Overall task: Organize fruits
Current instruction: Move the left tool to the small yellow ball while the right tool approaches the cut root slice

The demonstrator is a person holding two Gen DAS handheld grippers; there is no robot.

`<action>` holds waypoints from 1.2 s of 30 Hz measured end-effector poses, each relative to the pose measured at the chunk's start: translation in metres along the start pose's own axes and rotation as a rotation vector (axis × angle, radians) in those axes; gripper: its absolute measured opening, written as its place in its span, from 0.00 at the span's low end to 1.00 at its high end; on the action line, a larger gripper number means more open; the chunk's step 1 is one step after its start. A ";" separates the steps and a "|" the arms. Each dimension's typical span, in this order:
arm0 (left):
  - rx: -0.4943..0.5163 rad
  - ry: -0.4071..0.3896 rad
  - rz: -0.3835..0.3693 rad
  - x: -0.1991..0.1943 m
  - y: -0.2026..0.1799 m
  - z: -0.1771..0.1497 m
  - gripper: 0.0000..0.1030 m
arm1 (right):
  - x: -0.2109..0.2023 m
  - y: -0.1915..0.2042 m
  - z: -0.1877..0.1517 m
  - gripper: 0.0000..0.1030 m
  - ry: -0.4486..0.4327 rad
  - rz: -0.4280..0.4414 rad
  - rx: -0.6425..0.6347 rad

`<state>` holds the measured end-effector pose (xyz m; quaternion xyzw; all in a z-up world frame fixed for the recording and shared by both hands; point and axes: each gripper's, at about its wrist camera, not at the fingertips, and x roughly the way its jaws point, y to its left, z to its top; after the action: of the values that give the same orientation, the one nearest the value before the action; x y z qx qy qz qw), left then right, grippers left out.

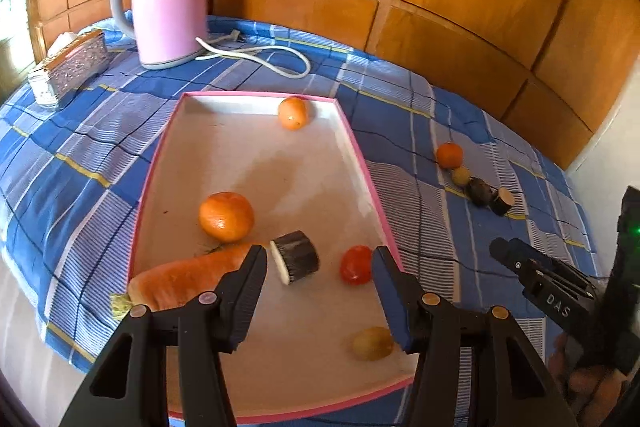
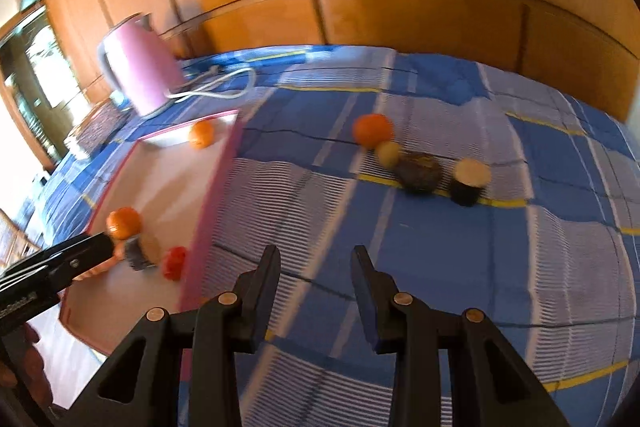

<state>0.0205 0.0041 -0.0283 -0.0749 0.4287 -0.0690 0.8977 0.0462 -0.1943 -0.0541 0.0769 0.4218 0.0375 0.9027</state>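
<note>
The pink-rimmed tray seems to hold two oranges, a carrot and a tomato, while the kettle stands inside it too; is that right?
Not quite: the pink kettle stands on the checked cloth behind the tray, not inside it, as the left wrist view shows. The rest holds.

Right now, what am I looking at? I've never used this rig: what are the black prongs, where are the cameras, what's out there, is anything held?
A person holds two hand grippers; each camera looks along its own prongs. The left gripper hangs open over the pink tray, which holds a carrot, two oranges, a tomato, a dark cut piece and a yellowish fruit. The right gripper is open and empty above the blue cloth. Four more pieces lie in a row there. A kettle stands behind.
</note>
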 end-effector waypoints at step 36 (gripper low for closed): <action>0.124 0.164 -0.244 0.076 -0.106 0.047 0.21 | 0.010 -0.081 0.020 0.35 -0.017 -0.120 0.110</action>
<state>0.0982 -0.1105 -0.0361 -0.0650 0.4834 -0.2095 0.8474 0.0684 -0.2749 -0.0629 0.1015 0.4196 -0.0408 0.9011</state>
